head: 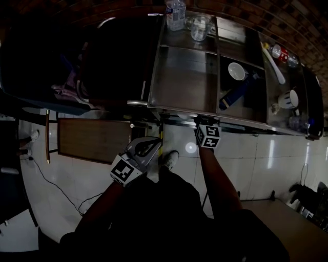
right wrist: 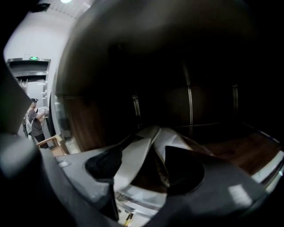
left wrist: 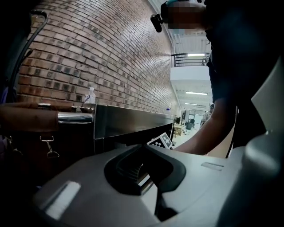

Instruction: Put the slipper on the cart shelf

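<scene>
A slipper point(right wrist: 148, 153) with a white strap and a brown sole lies on the cart's lower shelf point(right wrist: 242, 155), seen in the right gripper view. My right gripper point(right wrist: 142, 162) is open, one dark pad on each side of the strap and neither pressing on it. From the head view, the right gripper point(head: 204, 124) reaches under the front edge of the steel cart point(head: 182, 77), tips hidden. My left gripper point(head: 152, 145) hangs low in front of the cart, apart from the slipper. Its jaws point(left wrist: 142, 148) look shut with nothing between them.
The cart top carries a water bottle point(head: 175, 13), glasses point(head: 201, 26), a white bowl point(head: 236, 70), a blue object point(head: 233, 94) and a cup point(head: 289, 98). A dark bag point(head: 102, 51) stands left of the cart. A wooden board point(head: 95, 139) lies on the tiled floor.
</scene>
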`<state>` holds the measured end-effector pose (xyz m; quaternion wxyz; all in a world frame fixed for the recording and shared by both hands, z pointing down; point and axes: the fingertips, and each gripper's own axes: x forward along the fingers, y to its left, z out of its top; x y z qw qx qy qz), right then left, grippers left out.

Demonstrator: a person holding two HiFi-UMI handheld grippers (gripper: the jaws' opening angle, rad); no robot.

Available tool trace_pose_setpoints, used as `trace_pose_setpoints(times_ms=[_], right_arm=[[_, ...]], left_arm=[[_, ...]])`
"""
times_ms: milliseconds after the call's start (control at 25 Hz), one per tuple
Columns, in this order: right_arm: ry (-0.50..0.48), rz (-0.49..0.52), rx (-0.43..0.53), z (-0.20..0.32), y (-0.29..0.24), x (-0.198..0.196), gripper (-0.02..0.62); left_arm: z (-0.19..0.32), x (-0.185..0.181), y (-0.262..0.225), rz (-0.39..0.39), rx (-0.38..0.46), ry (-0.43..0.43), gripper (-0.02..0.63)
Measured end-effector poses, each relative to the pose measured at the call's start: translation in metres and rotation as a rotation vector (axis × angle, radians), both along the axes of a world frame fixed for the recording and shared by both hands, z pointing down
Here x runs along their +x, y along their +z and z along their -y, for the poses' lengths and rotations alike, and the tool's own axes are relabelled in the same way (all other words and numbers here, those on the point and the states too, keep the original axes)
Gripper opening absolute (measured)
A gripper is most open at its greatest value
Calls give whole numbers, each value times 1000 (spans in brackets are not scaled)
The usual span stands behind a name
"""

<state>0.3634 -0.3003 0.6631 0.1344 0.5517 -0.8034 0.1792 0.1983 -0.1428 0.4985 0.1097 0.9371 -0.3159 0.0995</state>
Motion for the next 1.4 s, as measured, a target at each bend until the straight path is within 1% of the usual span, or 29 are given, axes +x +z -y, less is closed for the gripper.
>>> trace_pose_setpoints(times_ms=[160,280,320,400,480,600,720,840,1000,1080,1240,1400], right_arm=[[-53,11,28,-36,-20,-3,293],[-111,19,54,-60,-36,-9,277],[-129,25,64,-68,-43,-12,256],[-170,46,89,-82,-57,-20,161],[-222,90,110,-96,-70,-34,78],[-302,129,125,-117,-85,-60,1],[-368,135,136,-133,-100,-91,0],[-454,142,164,-150,-115,-132,0],[-565,73,208,-175,-129,-192,0],[-609,50,225,-189,-138,-225,0],[-657,63,217,-213,-148,-291,0],[-688,76,216,-228,-147,-358,2]], left_arm=[[-10,-9,-11,0,8,-21,3],[-19,-19,-15,10,17,-40,3],[-23,-23,-16,16,19,-43,3],[-30,-29,-16,25,17,-49,3],[-36,-34,-17,24,15,-56,3],[-45,-42,-22,3,10,-75,3],[-50,-54,-27,-22,10,-90,3],[-53,-69,-31,-30,24,-92,3],[-59,-100,-35,-30,43,-92,3],[-64,-118,-36,-20,62,-79,3],[-80,-162,-36,-27,82,-42,3],[-94,-226,-36,-59,80,-40,3]])
